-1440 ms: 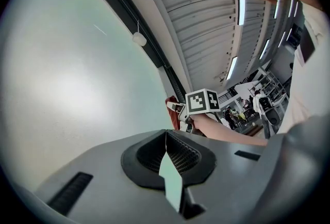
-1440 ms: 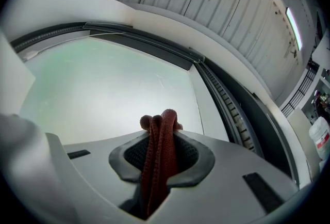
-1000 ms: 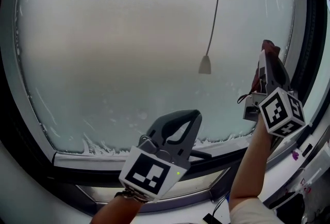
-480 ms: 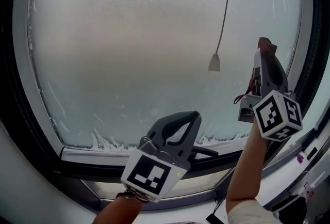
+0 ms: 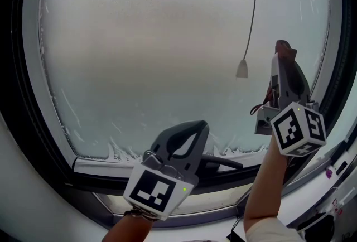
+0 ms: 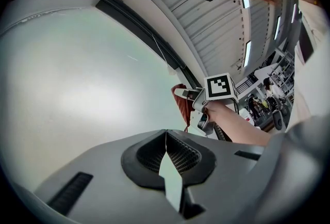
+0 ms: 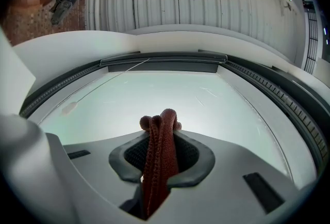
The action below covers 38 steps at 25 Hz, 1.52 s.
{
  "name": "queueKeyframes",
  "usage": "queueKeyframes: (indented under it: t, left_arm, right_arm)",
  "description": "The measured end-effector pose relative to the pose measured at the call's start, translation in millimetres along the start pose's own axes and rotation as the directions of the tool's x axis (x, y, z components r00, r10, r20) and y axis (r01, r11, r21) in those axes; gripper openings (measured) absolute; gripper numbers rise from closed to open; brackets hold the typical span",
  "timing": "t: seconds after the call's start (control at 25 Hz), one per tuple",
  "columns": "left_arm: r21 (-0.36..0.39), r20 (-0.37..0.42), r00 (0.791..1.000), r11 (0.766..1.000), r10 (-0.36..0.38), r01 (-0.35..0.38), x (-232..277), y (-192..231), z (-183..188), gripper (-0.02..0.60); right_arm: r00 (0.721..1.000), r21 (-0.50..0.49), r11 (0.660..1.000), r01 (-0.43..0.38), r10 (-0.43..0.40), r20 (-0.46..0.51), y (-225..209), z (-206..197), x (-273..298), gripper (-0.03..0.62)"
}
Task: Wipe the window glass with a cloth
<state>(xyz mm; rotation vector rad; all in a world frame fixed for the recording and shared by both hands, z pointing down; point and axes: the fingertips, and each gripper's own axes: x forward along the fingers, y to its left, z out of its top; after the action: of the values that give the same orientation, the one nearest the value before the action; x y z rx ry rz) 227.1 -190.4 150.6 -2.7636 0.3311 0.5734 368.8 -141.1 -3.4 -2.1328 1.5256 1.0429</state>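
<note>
- A large curved pane of hazy, milky window glass (image 5: 156,51) fills the head view, set in a dark rubber-edged frame (image 5: 29,124).
- The right gripper (image 5: 280,59), at about 3 o'clock in that view, is clenched on a dark red knitted cloth (image 7: 160,158). A bunched fold of it pokes out past the jaw tips toward the pane's right edge. No view shows whether the cloth actually touches the glass.
- The left gripper (image 6: 166,138) sits low at 6 o'clock by the sill. Its jaws are pressed together with nothing between them, and it plays no part in the wiping.
- A thin cord with a small pale weight (image 5: 241,69) hangs against the pane around 2 o'clock, near the cloth.
- White frosty streaks (image 5: 120,153) line the bottom rim from 6 to 7 o'clock and run up both sides.
- The pane looks evenly clouded, with no plainly cleared patch, so the wiping seems barely begun. Nearly the whole surface, and the edges especially, appears left to do.
</note>
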Motion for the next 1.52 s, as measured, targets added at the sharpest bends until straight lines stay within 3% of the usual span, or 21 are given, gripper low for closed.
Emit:
queueKeyframes:
  t: [0.36, 0.92, 1.52]
  left_arm:
    - [0.005, -0.021, 0.997, 0.997, 0.074, -0.074, -27.0, 22.8, 1.7, 0.021]
    - [0.023, -0.037, 0.986, 0.986, 0.164, -0.164, -71.3, 45.6, 11.5, 0.021]
    - [0.043, -0.046, 0.967, 0.968, 0.25, -0.248, -111.9, 62.9, 25.9, 0.021]
  right_arm:
    - [1.0, -0.001, 1.0, -0.019, 0.019, -0.003, 32.4, 1.7, 0.9, 0.089]
    - [0.995, 0.121, 0.987, -0.104, 0.102, 0.018, 83.9, 4.2, 3.0, 0.089]
    - [0.989, 0.176, 0.973, -0.147, 0.147, 0.015, 127.4, 4.5, 4.6, 0.089]
